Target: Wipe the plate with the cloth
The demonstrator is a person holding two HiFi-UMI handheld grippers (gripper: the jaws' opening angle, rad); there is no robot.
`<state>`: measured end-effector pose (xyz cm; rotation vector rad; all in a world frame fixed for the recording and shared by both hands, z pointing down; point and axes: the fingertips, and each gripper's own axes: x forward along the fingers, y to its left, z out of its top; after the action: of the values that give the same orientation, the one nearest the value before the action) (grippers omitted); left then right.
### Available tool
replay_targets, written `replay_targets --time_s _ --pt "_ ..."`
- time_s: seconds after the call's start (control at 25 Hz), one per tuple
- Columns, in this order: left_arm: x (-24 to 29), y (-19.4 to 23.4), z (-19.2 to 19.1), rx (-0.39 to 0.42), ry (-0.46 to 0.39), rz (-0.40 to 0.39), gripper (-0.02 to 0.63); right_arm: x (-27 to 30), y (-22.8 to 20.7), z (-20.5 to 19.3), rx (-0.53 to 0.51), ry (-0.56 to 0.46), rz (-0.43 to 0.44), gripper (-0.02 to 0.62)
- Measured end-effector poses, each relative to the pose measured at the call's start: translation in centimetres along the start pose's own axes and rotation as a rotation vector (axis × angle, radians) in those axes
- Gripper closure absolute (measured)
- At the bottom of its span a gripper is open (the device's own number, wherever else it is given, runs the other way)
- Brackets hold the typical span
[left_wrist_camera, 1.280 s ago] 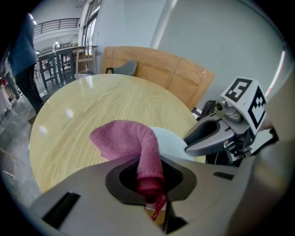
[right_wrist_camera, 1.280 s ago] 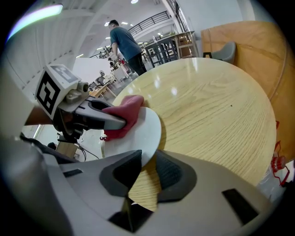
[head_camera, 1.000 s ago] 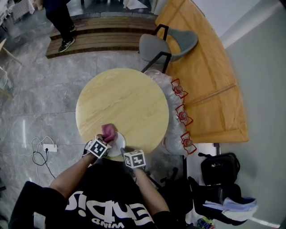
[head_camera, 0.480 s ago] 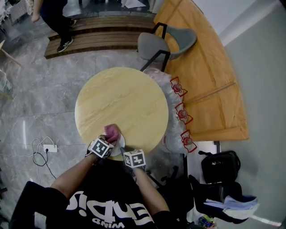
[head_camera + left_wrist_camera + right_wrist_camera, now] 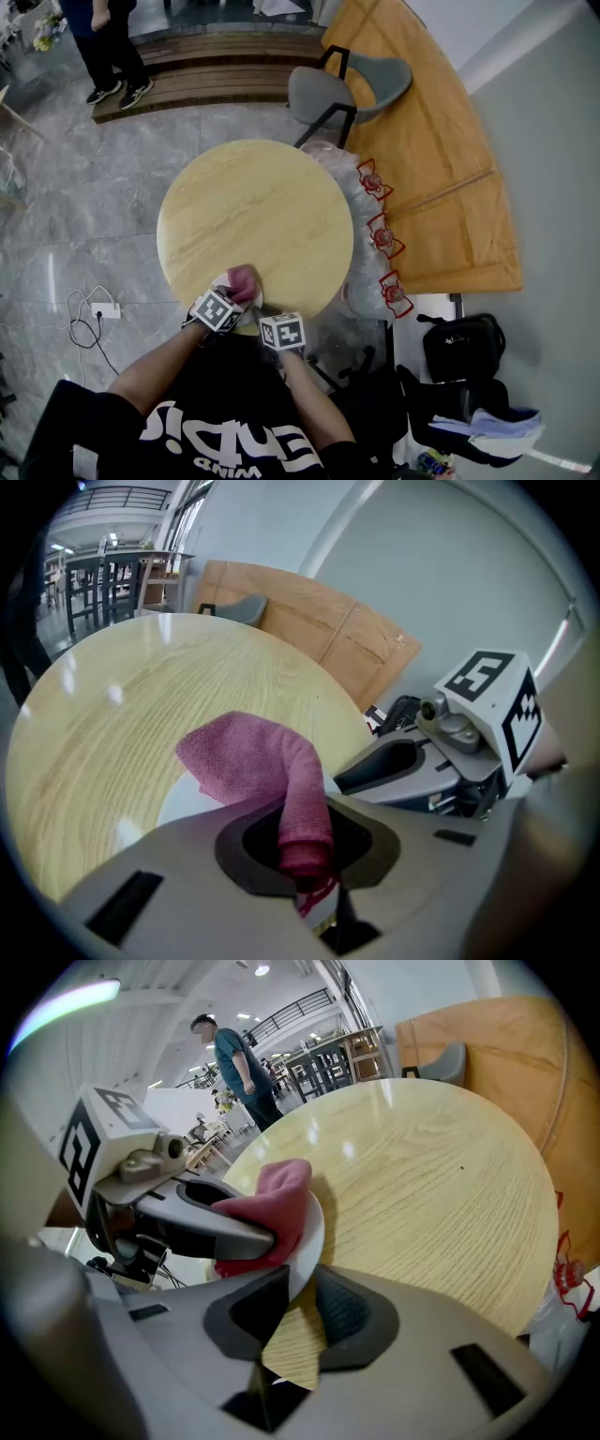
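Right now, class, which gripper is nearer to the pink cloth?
Left. The left gripper is shut on the pink cloth; the right gripper clamps the white plate by its rim, just beside the cloth.

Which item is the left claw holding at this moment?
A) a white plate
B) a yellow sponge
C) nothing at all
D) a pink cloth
D: in the left gripper view the left claw is shut on the pink cloth, whose free end lies on the white plate.
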<state>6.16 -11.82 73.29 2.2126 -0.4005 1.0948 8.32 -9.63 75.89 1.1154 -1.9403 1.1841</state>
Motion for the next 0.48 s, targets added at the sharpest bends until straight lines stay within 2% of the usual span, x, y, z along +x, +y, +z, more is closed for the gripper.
replay_targets --time_s 0.48 --pt "-0.6 -1.4 -1.2 0.016 0.027 -0.036 0.554 -0.1 -0.1 0.0 0.022 -0.011 -0.013 0.494"
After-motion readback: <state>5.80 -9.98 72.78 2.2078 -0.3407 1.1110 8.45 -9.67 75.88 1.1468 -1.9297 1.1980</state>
